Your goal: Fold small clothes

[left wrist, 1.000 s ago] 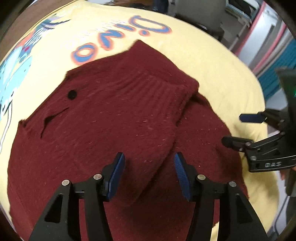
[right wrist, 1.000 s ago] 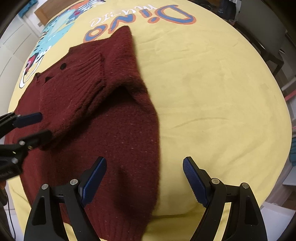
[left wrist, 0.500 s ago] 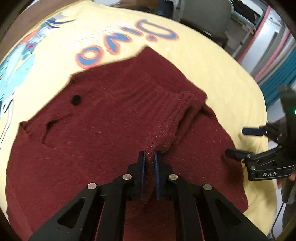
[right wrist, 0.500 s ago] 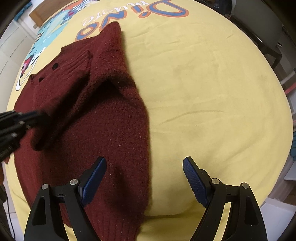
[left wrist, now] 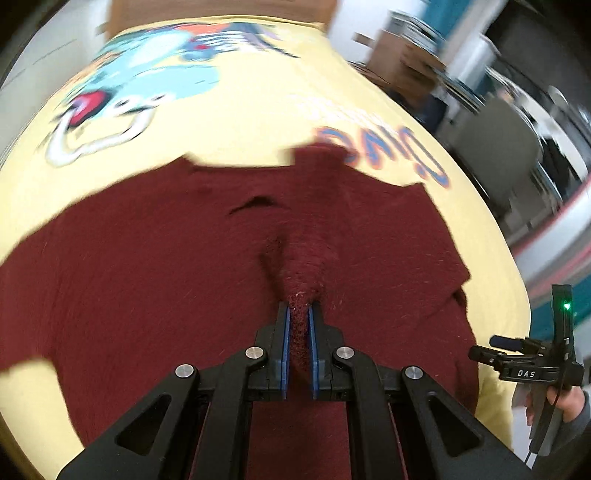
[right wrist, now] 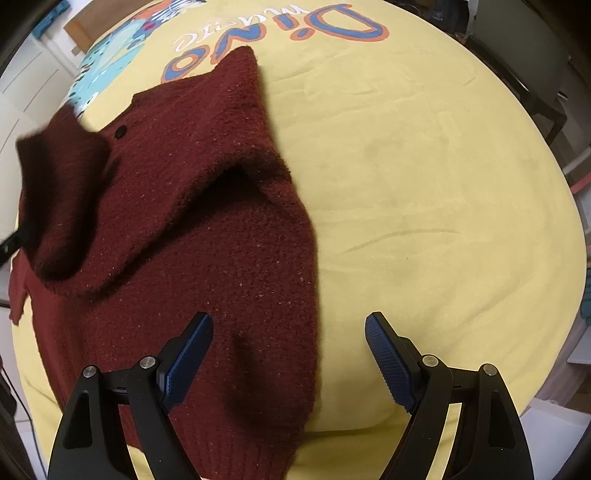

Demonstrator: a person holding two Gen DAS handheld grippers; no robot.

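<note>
A dark red knit sweater lies on a yellow printed cloth. In the left wrist view the sweater fills the lower half. My left gripper is shut on the sweater's sleeve and holds it raised over the body. In the right wrist view that lifted sleeve hangs at the far left. My right gripper is open and empty above the sweater's right edge near the hem. It also shows in the left wrist view at the right.
The yellow cloth carries a blue dinosaur print and orange-blue lettering. Chairs and furniture stand beyond its far edge. The cloth's edge drops off at the right.
My left gripper closed on the sleeve, then lifted and carried it left across the sweater body. The right gripper stayed open and barely moved.
</note>
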